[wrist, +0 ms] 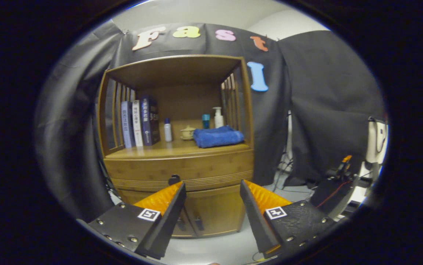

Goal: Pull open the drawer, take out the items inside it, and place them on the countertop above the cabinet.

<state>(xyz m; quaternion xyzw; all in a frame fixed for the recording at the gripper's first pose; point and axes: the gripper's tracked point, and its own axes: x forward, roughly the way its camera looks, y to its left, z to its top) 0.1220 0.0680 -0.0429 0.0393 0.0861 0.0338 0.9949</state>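
The wooden cabinet's wide drawer (178, 171) sits fully closed under the countertop (174, 150), its small dark round knob (174, 179) just above the left fingertip, so its contents stay hidden. The folded blue towel (217, 136) and upright books (139, 123) leave bare shelf between them, likely room for unloading. The gripper (213, 189) hangs level before the cabinet, fingers spread wide and empty, apparently lining up on the knob.

Black cloth wall (322, 103) (draped), pale floor (215, 250) beneath.

A honey-brown wooden cabinet (182, 173) holds a folded blue towel (217, 136), dark blue books (139, 123) and a white bottle (167, 130).
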